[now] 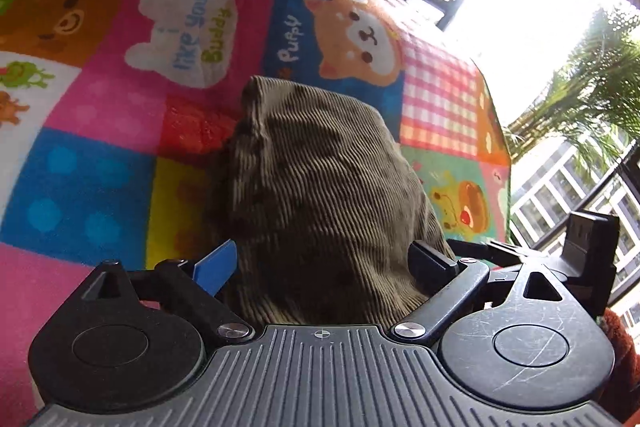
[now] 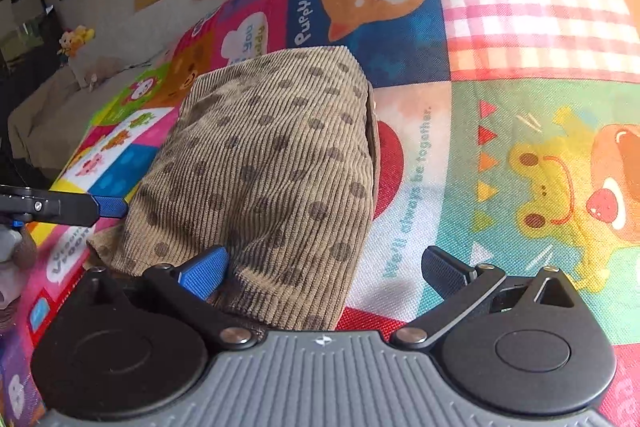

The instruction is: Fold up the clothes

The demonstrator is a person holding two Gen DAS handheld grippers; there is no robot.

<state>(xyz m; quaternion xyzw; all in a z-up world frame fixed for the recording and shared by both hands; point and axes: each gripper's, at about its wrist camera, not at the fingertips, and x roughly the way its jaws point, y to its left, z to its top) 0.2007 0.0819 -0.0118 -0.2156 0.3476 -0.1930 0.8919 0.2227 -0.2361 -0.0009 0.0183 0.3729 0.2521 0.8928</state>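
Daylight scene. In the left wrist view, a window (image 1: pixel 532 7) at upper right is blown out to white, with purple-pink glare along its frame; the corduroy garment (image 1: pixel 320 195) is backlit, dim and slightly blurred. The right wrist view is evenly lit and sharper. Both show strong fisheye curvature bending the play mat (image 2: pixel 520 27) at the edges
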